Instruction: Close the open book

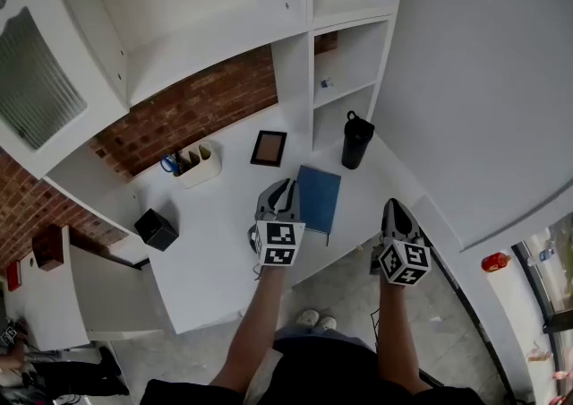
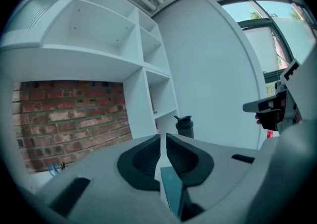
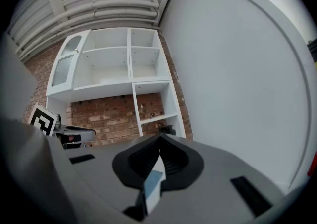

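The blue book (image 1: 320,199) lies closed and flat on the white desk (image 1: 215,251), near its front edge. My left gripper (image 1: 280,188) hovers above the desk just left of the book, apart from it. In the left gripper view its pads (image 2: 148,156) stand almost together with only a thin slit, and the left gripper (image 2: 163,137) has nothing between them. My right gripper (image 1: 395,208) hangs in the air off the desk's right front corner. Its jaws meet at the tips, so the right gripper (image 3: 159,140) is shut and empty.
A black tumbler (image 1: 356,141) stands behind the book by the white shelving (image 1: 345,54). A small picture frame (image 1: 269,148), a pen holder with scissors (image 1: 197,163) and a black box (image 1: 156,229) sit further left. A brick wall (image 1: 192,107) backs the desk.
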`<state>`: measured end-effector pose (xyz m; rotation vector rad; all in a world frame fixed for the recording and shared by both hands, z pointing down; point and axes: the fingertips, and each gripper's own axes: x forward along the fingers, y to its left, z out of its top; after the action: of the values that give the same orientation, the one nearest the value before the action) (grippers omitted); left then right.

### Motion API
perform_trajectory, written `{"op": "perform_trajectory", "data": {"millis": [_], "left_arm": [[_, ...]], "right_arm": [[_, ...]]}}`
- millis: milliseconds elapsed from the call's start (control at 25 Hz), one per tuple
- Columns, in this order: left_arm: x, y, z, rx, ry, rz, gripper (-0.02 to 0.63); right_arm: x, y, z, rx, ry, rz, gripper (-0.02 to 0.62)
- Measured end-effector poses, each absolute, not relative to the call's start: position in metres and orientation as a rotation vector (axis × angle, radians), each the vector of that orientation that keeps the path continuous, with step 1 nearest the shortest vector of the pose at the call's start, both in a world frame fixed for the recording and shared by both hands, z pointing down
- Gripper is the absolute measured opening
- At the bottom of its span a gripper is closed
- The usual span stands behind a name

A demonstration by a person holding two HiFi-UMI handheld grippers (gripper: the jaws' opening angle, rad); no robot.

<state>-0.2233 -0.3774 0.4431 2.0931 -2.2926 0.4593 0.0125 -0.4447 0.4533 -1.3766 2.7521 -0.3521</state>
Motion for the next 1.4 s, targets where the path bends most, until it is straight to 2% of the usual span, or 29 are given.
{"op": "perform_trajectory", "data": {"millis": [480,1400], "left_arm": [[-0.214,-0.392,0.380,2.183,-2.334,0.319,0.009],[-0.199,-0.397,0.395,2.219,-2.228,0.325,0.009]], "right_arm": [[0.020,-0.456,0.389,-1.337,2.682,-0.157,-0.002],[0.021,-0.451,0.397,-1.344,2.743,-0.161,-0.002]]}}
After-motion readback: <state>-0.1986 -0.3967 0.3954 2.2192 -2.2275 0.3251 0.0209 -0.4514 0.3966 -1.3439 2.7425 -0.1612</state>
